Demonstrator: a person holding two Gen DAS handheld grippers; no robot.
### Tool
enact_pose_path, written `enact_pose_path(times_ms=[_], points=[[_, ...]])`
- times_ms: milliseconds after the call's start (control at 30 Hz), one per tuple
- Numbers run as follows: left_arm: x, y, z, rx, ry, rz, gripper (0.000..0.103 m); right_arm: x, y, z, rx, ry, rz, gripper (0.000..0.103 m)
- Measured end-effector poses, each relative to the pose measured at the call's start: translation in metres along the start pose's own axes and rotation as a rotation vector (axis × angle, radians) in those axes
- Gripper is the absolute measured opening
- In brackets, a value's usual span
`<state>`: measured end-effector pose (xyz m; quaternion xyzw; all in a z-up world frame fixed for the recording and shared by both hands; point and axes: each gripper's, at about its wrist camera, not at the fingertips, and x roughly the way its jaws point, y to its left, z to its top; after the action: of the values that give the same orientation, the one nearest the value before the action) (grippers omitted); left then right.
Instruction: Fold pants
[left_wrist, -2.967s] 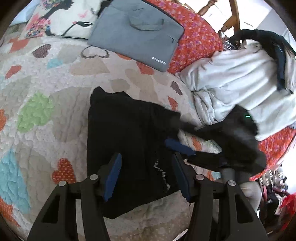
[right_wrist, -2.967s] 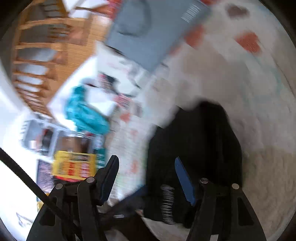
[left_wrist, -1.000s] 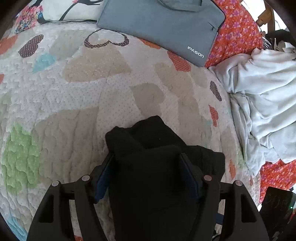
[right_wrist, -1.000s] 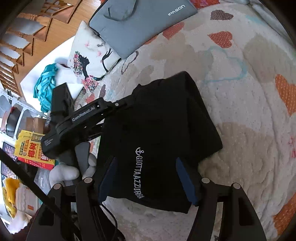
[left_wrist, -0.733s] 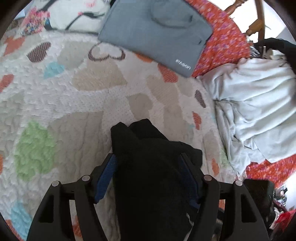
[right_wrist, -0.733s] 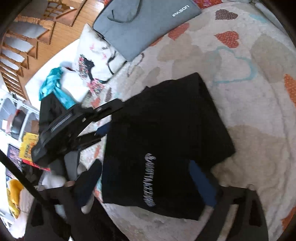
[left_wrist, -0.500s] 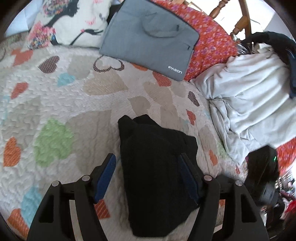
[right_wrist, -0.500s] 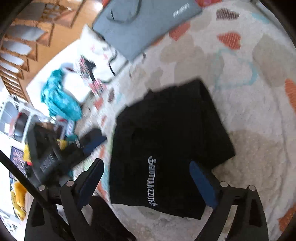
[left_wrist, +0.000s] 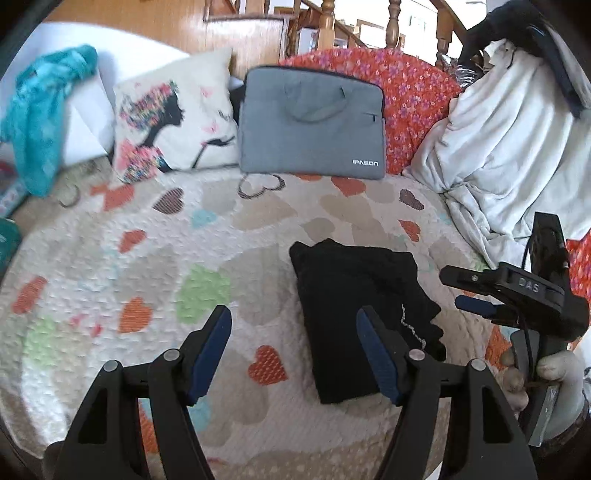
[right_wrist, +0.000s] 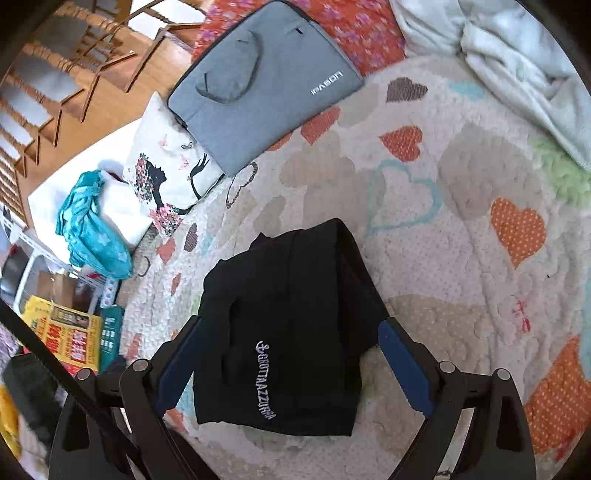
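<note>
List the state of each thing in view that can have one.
pants: folded into a compact bundle, lying free on the quilt
left gripper: open, empty
right gripper: open, fingers either side of the pants
laptop bag: closed

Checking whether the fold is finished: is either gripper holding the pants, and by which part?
Neither. The left gripper and the right gripper are open, and the folded black pants lie free on the quilt.
</note>
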<state>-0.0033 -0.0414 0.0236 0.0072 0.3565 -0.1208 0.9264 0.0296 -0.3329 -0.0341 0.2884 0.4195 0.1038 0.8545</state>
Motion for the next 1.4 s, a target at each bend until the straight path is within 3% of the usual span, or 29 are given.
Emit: enact_pose_path(times_ms=[133,433,533,700,867,1033,1267,1400], points=[[-0.029,-0.007,-0.006,0.043,-0.041,0.070,0.070,-0.007,0.010,-0.011,-0.036,-0.038,-0.041,0.097],[-0.075,0.002,-0.012,0.031,-0.107,0.114,0.074,-0.014,0.021,-0.032,-0.035,-0.026,-0.092,0.097],[-0.075,0.008,-0.007,0.022,-0.116,0.104,0.076,-0.030,0.036,-0.033,-0.079,-0.066,-0.072,0.097],[-0.050,0.014,0.001,0.042,-0.094,0.105,0.076,-0.027,0.038,-0.036,-0.181,-0.115,-0.198,0.097],[-0.018,0.022,0.005,0.027,-0.054,0.100,0.076,-0.007,0.024,-0.016,-0.107,-0.078,-0.161,0.097],[0.020,0.021,0.011,0.050,-0.004,0.088,0.076,-0.002,0.027,0.005,-0.116,-0.066,-0.163,0.097],[0.059,0.013,0.024,0.079,0.020,0.060,0.076,0.009,0.019,0.042,-0.130,-0.054,-0.247,0.097],[0.079,0.011,0.027,0.080,0.046,0.046,0.076,0.017,0.011,0.054,-0.115,-0.061,-0.253,0.097]])
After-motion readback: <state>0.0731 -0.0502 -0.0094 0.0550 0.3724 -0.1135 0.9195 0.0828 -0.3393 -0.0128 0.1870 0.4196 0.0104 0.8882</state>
